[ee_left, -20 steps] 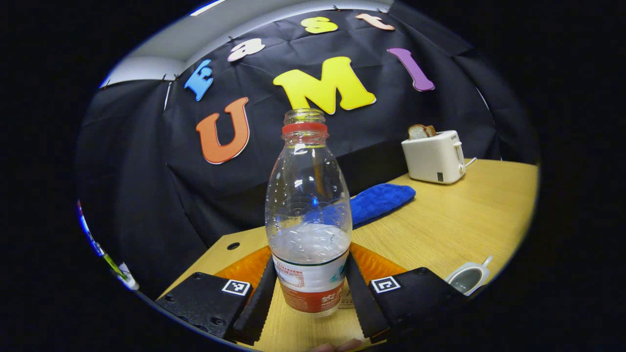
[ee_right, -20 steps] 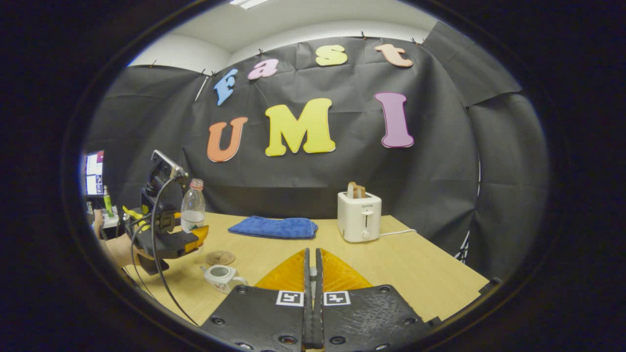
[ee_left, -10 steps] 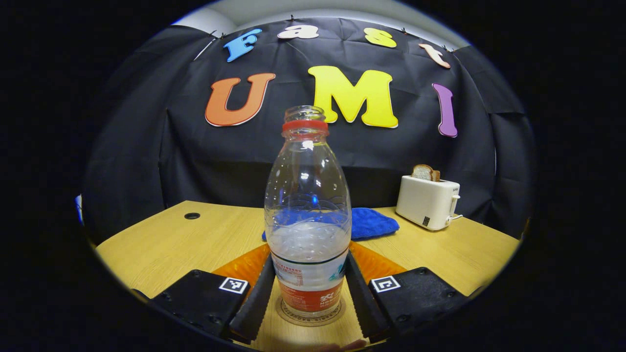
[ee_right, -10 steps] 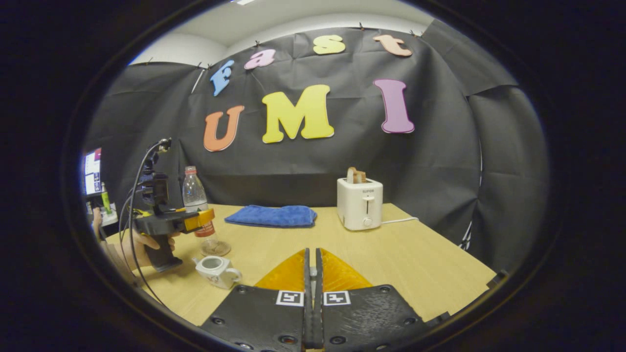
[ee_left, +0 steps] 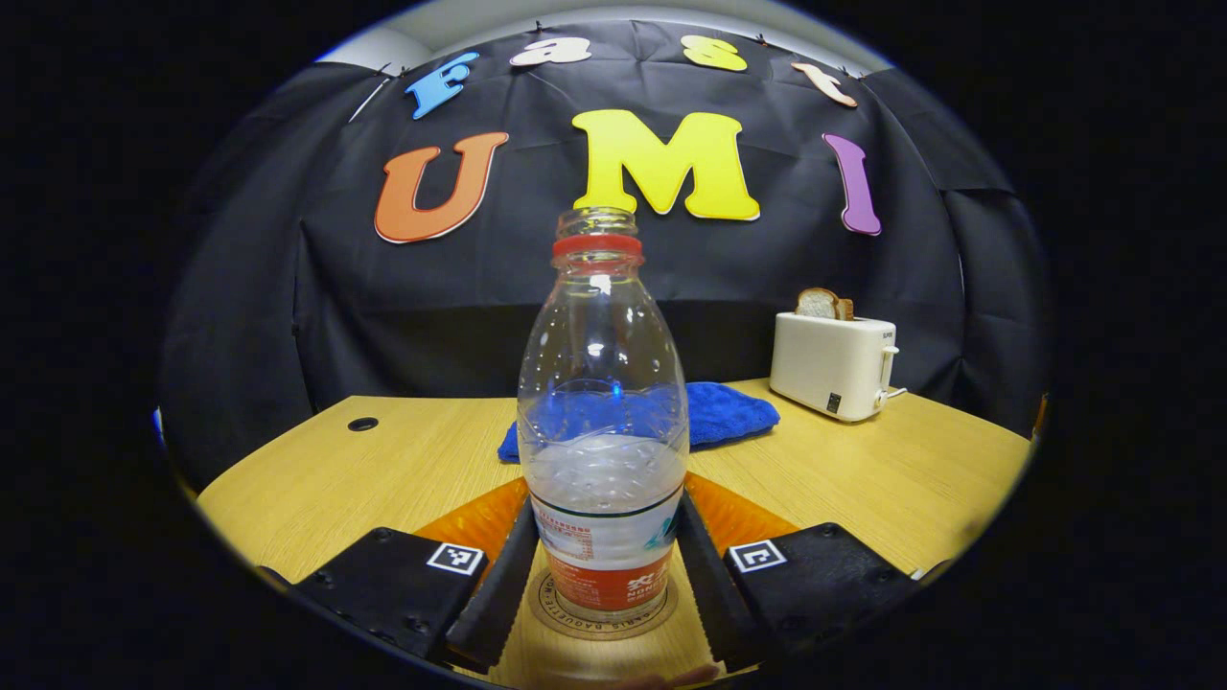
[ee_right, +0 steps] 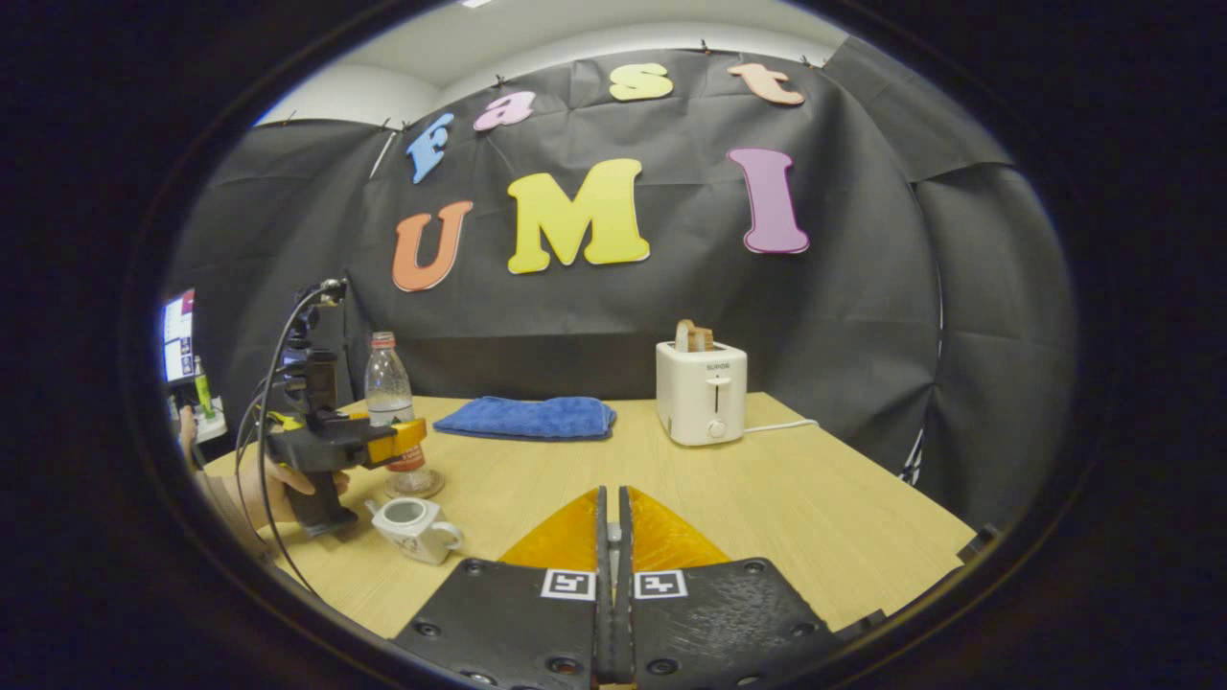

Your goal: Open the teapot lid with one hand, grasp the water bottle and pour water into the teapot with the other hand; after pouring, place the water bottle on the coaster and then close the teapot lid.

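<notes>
Lighting is even and bright, from overhead. Focus is sharp at centre in both views. Small glare spots sit on the water bottle (ee_left: 604, 422) ahead of the left gripper (ee_left: 604, 599). Fisheye distortion bows the table (ee_right: 844, 517) edge; shadows are soft and faint.

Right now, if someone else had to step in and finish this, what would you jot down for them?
Left hand-held gripper: both fingers press the water bottle, which stands upright on the coaster with some water left in it.
Right hand-held gripper: fingers closed together; whether it holds the lid cannot be told.
Teapot: on the table just in front of the coaster, top open, lid off.
Done: bottle set on the coaster.
Left: let go of the bottle, draw the left hand-held gripper back, then put the lid back on the teapot.
</notes>
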The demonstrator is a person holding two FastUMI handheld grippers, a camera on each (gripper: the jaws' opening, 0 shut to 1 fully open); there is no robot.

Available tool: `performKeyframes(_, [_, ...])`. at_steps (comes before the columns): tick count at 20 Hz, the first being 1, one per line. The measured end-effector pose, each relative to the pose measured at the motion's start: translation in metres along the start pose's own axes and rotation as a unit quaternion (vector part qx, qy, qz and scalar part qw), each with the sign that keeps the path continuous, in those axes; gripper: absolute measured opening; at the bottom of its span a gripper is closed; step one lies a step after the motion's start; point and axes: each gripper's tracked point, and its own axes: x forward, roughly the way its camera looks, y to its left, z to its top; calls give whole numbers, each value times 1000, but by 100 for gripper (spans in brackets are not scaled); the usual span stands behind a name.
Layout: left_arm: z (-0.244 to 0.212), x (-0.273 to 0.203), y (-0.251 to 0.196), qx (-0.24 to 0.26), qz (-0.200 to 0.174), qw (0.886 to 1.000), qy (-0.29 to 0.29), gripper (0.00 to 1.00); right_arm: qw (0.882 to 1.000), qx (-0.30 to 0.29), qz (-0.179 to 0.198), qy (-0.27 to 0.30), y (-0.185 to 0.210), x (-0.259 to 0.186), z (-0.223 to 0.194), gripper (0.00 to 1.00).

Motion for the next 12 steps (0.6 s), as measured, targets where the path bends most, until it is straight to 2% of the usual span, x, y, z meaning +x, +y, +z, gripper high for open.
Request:
performKeyframes(5, [-2,-2,1,12,2,1000,2,79,1000,-3,0,4,0,1,-2,0])
performKeyframes(7, [-1,-2,3,16,7,1000,2,83,1000,-3,-1,5,0,1,-3,0])
performKeyframes(8, [-2,-4,2,16,6,1000,4,88,1000,-4,-2,6,0,2,-3,0])
performKeyframes(12, [0,-12,-2,10,-5,1000,4,90,1000,-5,-2,6,0,1,-3,0])
